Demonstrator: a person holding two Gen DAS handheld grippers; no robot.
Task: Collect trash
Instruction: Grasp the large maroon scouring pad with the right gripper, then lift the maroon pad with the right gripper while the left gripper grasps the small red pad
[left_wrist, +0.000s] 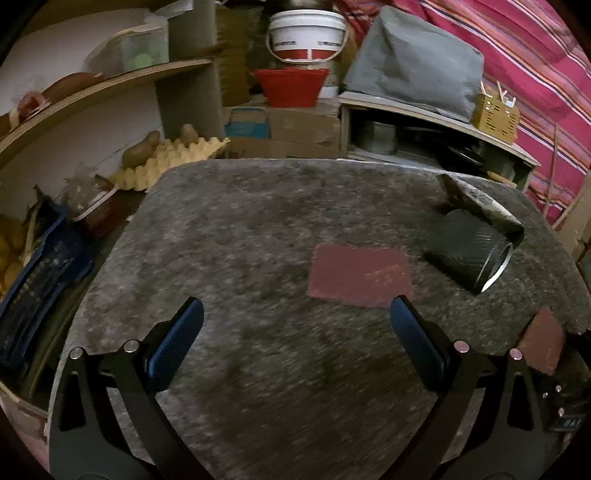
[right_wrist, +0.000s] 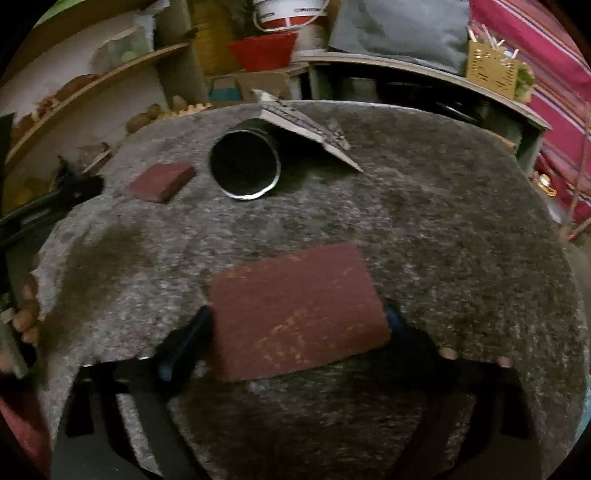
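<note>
Grey felt is covering the table (left_wrist: 258, 229), and the trash is being kept on it in three places. A dark red card (right_wrist: 295, 314) is being straddled by the right gripper (right_wrist: 297, 332), whose jaws are standing wide on either side of it; whether the pads are pressing on its edges cannot be told. A second red card (left_wrist: 360, 275) is being approached by the left gripper (left_wrist: 295, 325), which is spread wide with nothing between its blue fingers (left_wrist: 177, 343). The black can (right_wrist: 245, 166) is lying on its side with its mouth towards the right wrist camera, probably as the bin for the cards. A flat card (right_wrist: 306, 129) is being propped on the can.
</note>
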